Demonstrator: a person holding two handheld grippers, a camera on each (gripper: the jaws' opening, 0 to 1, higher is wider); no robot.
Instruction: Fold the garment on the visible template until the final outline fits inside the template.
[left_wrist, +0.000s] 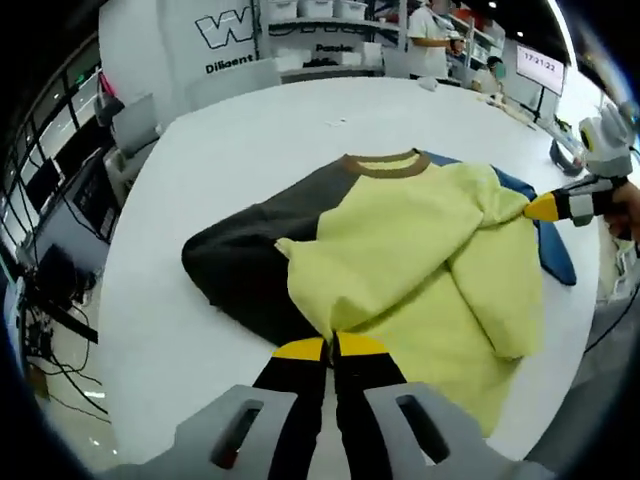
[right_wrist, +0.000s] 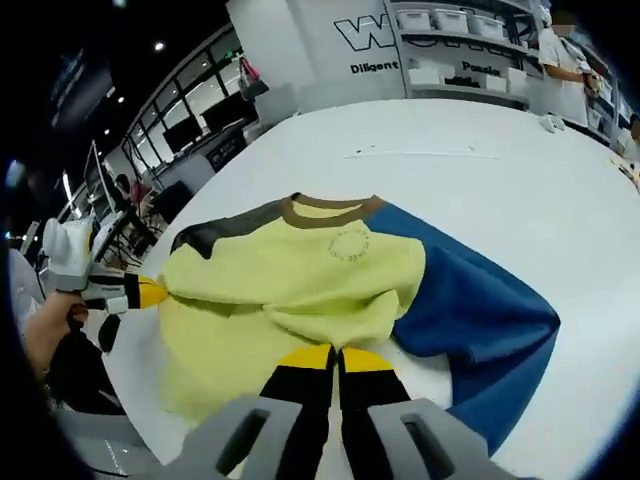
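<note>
The garment (left_wrist: 400, 250) is lying mid-fold on the white table (left_wrist: 250, 140), its yellow front bunching inward. Both the left gripper (left_wrist: 330, 347) and right gripper (right_wrist: 335, 357) are pinching yellow fabric with jaws closed; I judge the dark and blue sleeves are still waiting to be folded.

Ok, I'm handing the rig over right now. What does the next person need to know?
Left gripper: shut on the yellow fabric of the sweatshirt.
Right gripper: shut on the same fabric at another spot.
The sweatshirt lies on the white table, collar away from you, dark sleeve to one side, blue sleeve to the other.
Done: yellow front bunched up.
Left: finish folding; no template outline is visible here.
</note>
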